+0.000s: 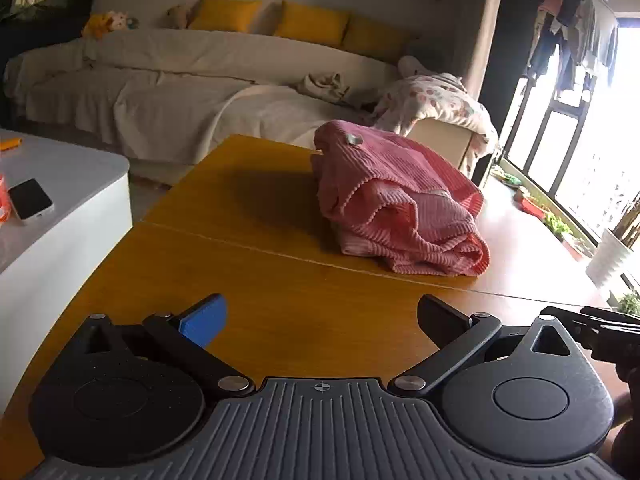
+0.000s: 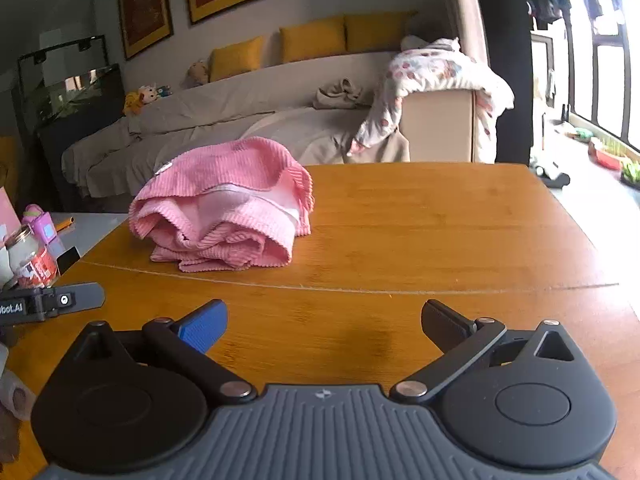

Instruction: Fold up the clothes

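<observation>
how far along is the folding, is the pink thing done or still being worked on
Done, by the look of it: the pink ribbed garment lies in a layered, somewhat loose bundle on the wooden table. In hand: nothing. The left gripper and right gripper are both open and empty, short of the bundle. Left: perhaps tidying its uneven edges; no other clothes lie on the table.

Phone [image 1: 30,200] cut partly by left edge; jar [image 2: 34,258] label unreadable; window [image 1: 600,140] blown out, nothing legible outside.
</observation>
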The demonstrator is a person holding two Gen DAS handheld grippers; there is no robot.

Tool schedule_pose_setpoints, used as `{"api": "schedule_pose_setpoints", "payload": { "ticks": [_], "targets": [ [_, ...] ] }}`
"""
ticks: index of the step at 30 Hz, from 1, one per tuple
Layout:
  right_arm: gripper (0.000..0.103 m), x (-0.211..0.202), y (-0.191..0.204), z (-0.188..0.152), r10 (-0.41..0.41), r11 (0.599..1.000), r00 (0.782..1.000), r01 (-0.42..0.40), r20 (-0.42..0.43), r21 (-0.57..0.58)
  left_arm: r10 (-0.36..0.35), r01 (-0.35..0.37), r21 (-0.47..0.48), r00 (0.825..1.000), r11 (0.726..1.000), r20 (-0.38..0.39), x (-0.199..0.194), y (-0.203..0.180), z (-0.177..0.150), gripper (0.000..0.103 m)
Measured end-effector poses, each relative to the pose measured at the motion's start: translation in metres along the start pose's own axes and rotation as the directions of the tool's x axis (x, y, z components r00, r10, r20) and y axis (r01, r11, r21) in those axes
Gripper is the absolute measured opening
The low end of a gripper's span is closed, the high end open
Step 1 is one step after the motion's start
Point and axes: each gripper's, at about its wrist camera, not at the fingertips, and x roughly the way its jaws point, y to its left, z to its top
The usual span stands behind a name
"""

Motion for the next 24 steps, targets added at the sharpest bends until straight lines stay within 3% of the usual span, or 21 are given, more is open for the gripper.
{"api": "schedule_pose_setpoints", "payload": {
  "ticks": [6, 18, 24],
  "targets": [
    [0.103, -0.002, 0.002, -0.002, -0.019, 1.0, 1.0, 0.018, 0.019, 0.021, 0.015, -0.015, 0.012, 1.0, 1.0, -0.012, 0.007, -0.004, 0.002, 0.103],
    [0.103, 0.017, 0.01, 0.004, -0.042, 0.998, 0.998, 0.04, -0.039, -0.055, 0.027, -0.027, 0.0, 0.999, 1.0, -0.046, 0.016, -0.002, 0.004, 0.103],
    [0.103, 0.013, 0.008, 0.003, -0.061, 0.997, 0.998, 0.06, -0.011, -0.043, 0.038, -0.036, 0.031, 0.998, 0.999, -0.059, 0.017, -0.008, 0.003, 0.103]
  ]
}}
